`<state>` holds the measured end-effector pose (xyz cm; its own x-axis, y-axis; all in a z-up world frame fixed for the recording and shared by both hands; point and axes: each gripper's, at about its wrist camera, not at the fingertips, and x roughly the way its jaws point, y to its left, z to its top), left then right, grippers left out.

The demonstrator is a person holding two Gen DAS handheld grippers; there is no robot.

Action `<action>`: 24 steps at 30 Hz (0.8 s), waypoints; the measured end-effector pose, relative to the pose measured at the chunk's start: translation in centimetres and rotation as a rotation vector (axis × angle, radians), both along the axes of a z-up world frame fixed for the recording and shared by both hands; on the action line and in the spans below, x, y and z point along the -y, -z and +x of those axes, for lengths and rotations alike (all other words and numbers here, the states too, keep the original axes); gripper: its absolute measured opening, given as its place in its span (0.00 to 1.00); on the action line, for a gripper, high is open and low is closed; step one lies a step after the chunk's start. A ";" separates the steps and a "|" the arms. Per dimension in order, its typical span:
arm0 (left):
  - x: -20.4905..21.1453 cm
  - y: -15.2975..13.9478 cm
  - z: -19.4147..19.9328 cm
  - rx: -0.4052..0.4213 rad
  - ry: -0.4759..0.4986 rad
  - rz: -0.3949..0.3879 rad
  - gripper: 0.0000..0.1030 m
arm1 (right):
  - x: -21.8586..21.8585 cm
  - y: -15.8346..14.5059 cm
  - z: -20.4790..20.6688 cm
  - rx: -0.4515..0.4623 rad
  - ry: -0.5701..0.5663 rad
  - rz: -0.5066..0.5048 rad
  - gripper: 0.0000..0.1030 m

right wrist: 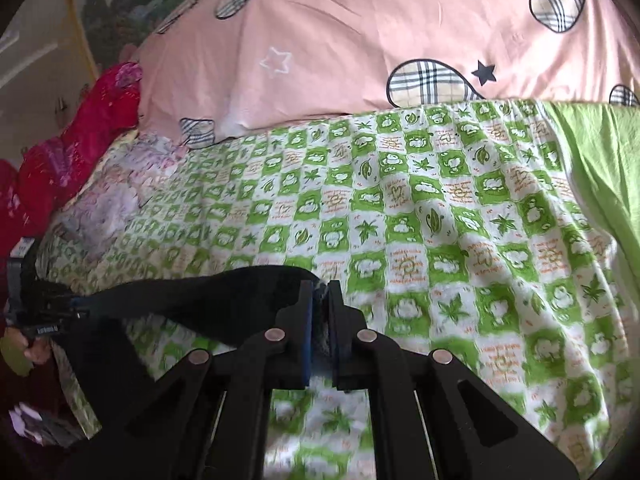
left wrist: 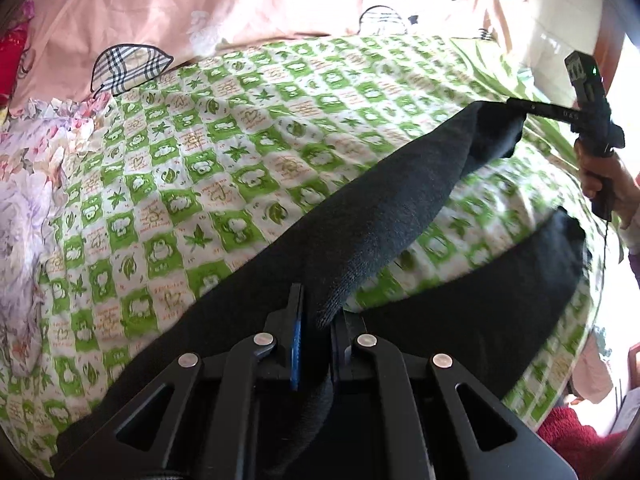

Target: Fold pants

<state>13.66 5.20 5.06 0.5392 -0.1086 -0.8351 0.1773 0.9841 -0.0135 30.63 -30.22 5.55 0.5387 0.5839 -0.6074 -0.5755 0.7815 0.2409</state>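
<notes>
Green-and-white checked bedsheet point(left wrist: 224, 152) covers the bed, printed with leaves and little cartoon figures, with a pink duvet point(left wrist: 192, 4) bearing plaid hearts bunched along its far edge. At the far left of the left wrist view a pale floral cloth point(left wrist: 28, 168) lies crumpled on the bed, and a red cloth point(left wrist: 10, 60) shows at the very edge.

Moving right, the black pants point(left wrist: 380, 208) lie stretched across the sheet. The left tool point(left wrist: 318, 320) is clenched on a fold of the pants, the dark cloth pinched between its pads and trailing back under the frame. From there one leg runs up and to the right, lifted off the sheet, to the right tool point(left wrist: 520, 106), which grips the leg's far end (the person's hand point(left wrist: 604, 180) is wrapped around that handle). A second leg point(left wrist: 520, 280) lies lower on the sheet.

From the right wrist view, the right tool point(right wrist: 321, 286) is closed on black fabric, the leg stretching away leftward toward the left tool point(right wrist: 78, 308).
</notes>
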 end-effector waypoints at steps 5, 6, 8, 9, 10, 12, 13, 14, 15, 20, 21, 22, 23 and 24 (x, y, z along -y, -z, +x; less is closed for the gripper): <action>0.9 0.1 -3.3 0.002 0.034 -0.013 0.09 | 2.9 0.8 -4.4 0.014 -0.024 0.008 0.07; 1.0 0.4 -3.9 -0.001 0.039 -0.011 0.09 | 3.3 1.0 -5.2 0.016 -0.033 0.012 0.07; 1.3 0.7 -4.7 -0.007 0.044 -0.007 0.09 | 4.2 1.3 -7.0 0.022 -0.049 0.014 0.07; 1.3 0.9 -5.1 -0.008 0.050 -0.007 0.09 | 4.5 1.4 -8.0 0.020 -0.055 0.016 0.07; 1.4 1.0 -5.4 -0.007 0.053 -0.006 0.09 | 4.7 1.6 -8.9 0.021 -0.062 0.015 0.07; 1.4 1.0 -6.1 0.000 0.062 -0.004 0.09 | 4.9 1.8 -10.3 0.022 -0.066 0.005 0.07; 1.3 1.0 -6.4 0.003 0.066 -0.004 0.09 | 5.1 2.1 -11.1 0.020 -0.069 0.000 0.07; 1.3 1.0 -6.7 0.005 0.069 -0.004 0.09 | 5.3 2.2 -11.8 0.017 -0.072 -0.004 0.07; 1.3 1.0 -7.0 0.007 0.073 -0.004 0.09 | 5.5 2.4 -12.3 0.013 -0.073 -0.004 0.07; 1.7 1.2 -8.4 0.013 0.111 0.007 0.09 | 6.1 3.6 -14.7 -0.007 -0.083 -0.033 0.07; 1.8 1.3 -8.7 0.013 0.123 0.013 0.09 | 6.2 3.8 -15.1 -0.012 -0.084 -0.038 0.07; 2.0 1.5 -9.0 0.010 0.136 0.018 0.09 | 6.3 3.9 -15.4 -0.014 -0.085 -0.041 0.07; 2.1 1.8 -9.2 0.006 0.147 0.022 0.09 | 6.3 4.0 -15.7 -0.015 -0.085 -0.046 0.07; 2.1 2.0 -9.4 0.002 0.154 0.024 0.09 | 6.4 4.2 -16.1 -0.015 -0.087 -0.053 0.07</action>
